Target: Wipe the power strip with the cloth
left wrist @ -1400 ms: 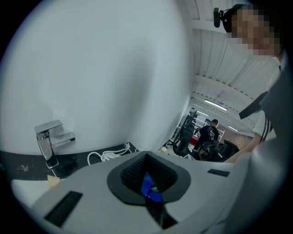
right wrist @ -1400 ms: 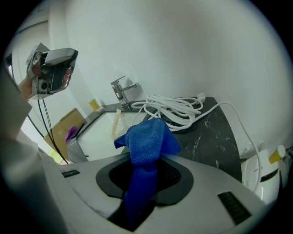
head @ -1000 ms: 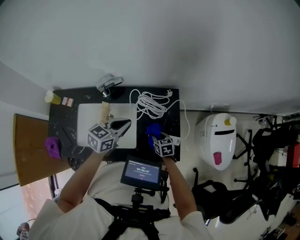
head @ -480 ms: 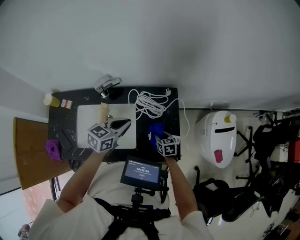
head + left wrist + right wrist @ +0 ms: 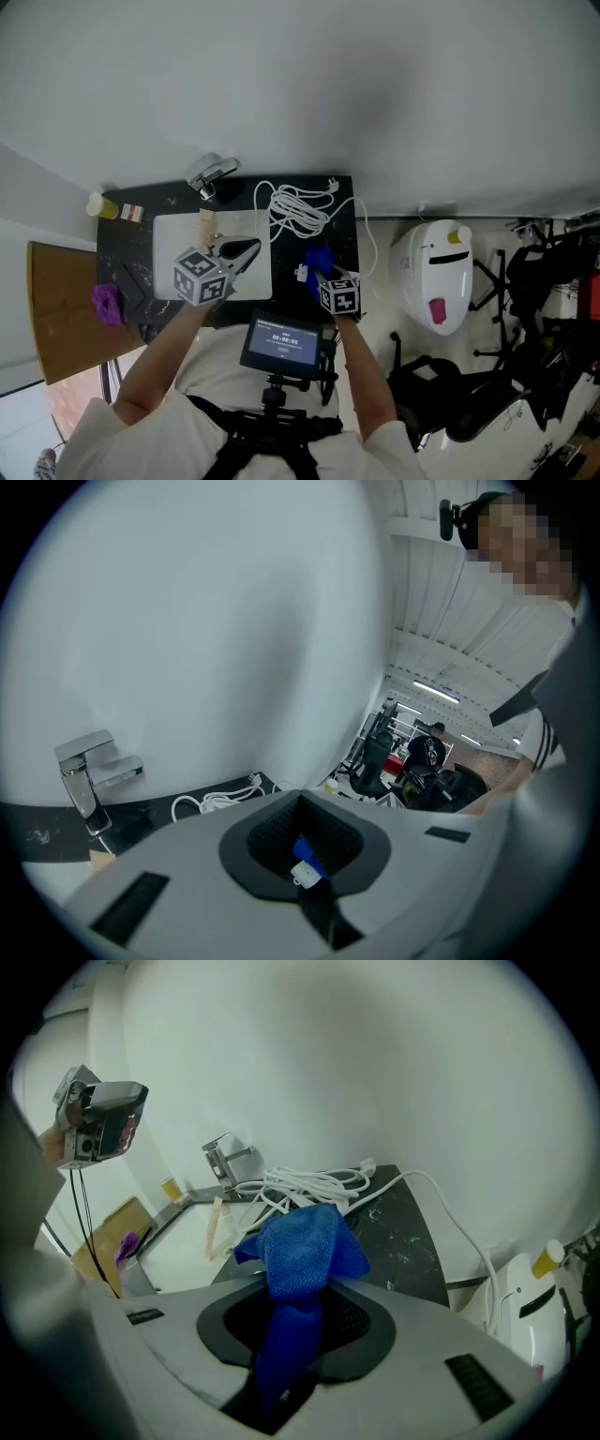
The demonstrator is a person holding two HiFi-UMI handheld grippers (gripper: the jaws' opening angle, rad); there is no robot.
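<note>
Closest to the person, a small screen (image 5: pixel 281 344) sits on a mount at chest height, and just past it both grippers hang over the near edge of the black counter (image 5: pixel 345 236). The right gripper (image 5: pixel 300 1290) has its tongs pressed onto the blue cloth (image 5: pixel 302 1246), which bunches up out of them in a loose wad above the counter, not touching anything I can see. The left gripper (image 5: pixel 300 803) hovers over the white sink (image 5: pixel 178 239) with its tongs brought together at the tips and nothing between them. Beyond the cloth lies the strip's white cord (image 5: pixel 302 1185), coiled in a heap on the counter with one run trailing off the right-hand edge. The power strip's body itself I cannot pick out from here; it may lie low under the right gripper. Farther back stands the faucet (image 5: pixel 214 173) against the bare wall. To my eye the cloth is in hand and the wiping has not begun. The next move calls for lowering the wad onto the strip's face, perhaps with the left gripper steadying it.
</note>
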